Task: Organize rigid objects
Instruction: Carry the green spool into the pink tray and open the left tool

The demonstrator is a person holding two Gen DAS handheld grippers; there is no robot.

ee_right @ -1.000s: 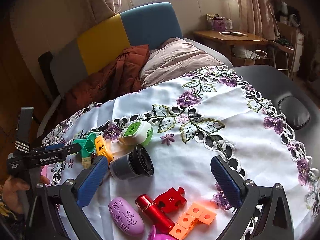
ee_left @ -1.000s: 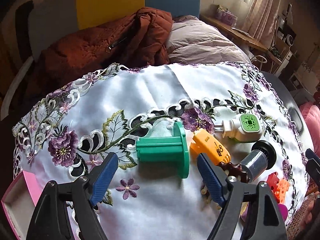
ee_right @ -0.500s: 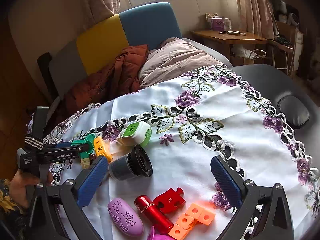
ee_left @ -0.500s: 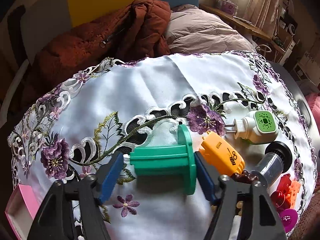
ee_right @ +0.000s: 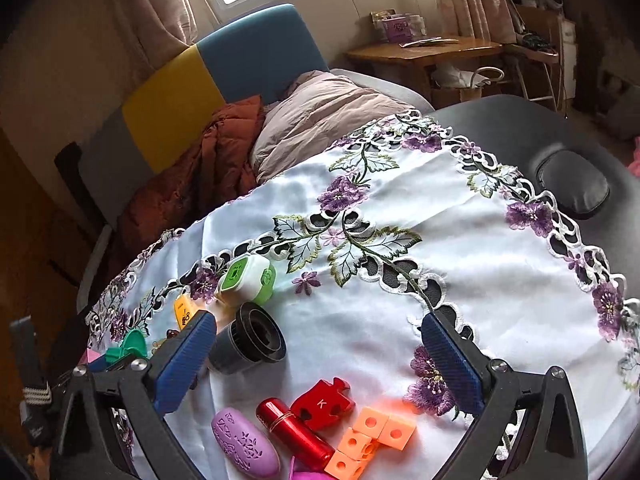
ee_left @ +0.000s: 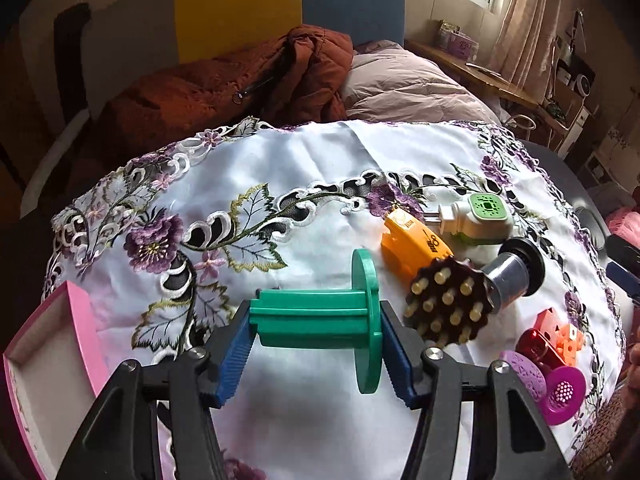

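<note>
The green plastic spool (ee_left: pixel 320 316) is clamped endwise between the blue pads (ee_left: pixel 232 356) of the left gripper (ee_left: pixel 316 354), one pad on the hub end, the other on the flange; it appears raised off the embroidered white tablecloth (ee_left: pixel 304 168). Just beside the flange a brown studded disc (ee_left: pixel 446 306), an orange plug (ee_left: pixel 412 246), a white-and-green plug-in device (ee_left: pixel 478 220) and a black-rimmed cylinder (ee_left: pixel 514 274) are crowded together. An open pink box (ee_left: pixel 48 364) is seen at the table's left edge. The right gripper (ee_right: pixel 320 364) is held wide open and empty above a red puzzle piece (ee_right: pixel 324 404), orange cubes (ee_right: pixel 372 440) and a red tube (ee_right: pixel 292 432). The cloth's far half is bare. A sofa with a rust jacket (ee_left: pixel 240 84) is set beyond the far edge.
</note>
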